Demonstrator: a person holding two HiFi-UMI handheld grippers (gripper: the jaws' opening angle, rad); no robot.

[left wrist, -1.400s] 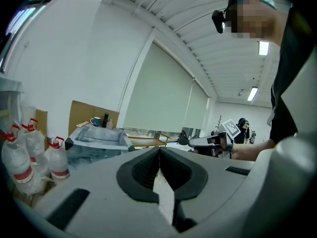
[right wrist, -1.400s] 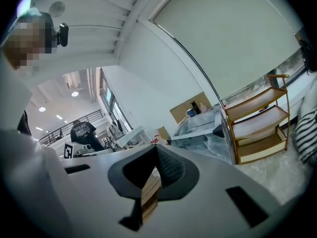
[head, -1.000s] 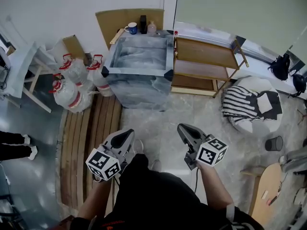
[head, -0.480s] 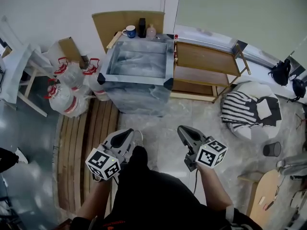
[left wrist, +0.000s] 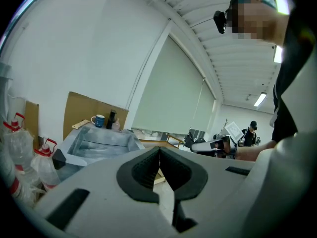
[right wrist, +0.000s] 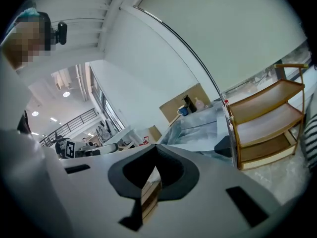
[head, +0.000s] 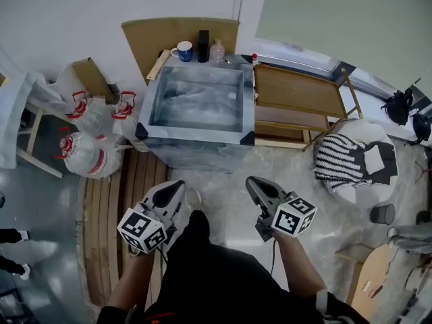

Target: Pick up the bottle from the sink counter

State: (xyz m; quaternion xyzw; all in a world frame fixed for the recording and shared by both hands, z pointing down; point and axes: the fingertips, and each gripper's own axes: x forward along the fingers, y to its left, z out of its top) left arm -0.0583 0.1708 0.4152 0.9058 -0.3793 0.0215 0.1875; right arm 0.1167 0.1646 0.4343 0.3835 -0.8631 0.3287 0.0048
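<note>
A small clear pinkish bottle (head: 217, 51) stands on the back ledge of the grey sink (head: 195, 135), between a dark bottle (head: 203, 46) and the wooden shelf. A blue mug (head: 185, 50) stands left of them. The pinkish bottle also shows small and far off in the left gripper view (left wrist: 116, 126) and the right gripper view (right wrist: 199, 103). My left gripper (head: 177, 189) and right gripper (head: 251, 183) are held low in front of the person's body, well short of the sink. Both point toward it, jaws shut, nothing held.
A wooden shelf unit (head: 297, 100) stands right of the sink. Several water jugs (head: 84, 147) lie to its left beside a cardboard box (head: 91, 76). A striped cushion (head: 344, 155) sits at the right, wooden slats (head: 115, 201) run along the floor at the left.
The view has drifted: the sink and counter sit a little lower and further right in frame. A person's legs at the left edge have mostly left view. Both grippers stay shut and level.
</note>
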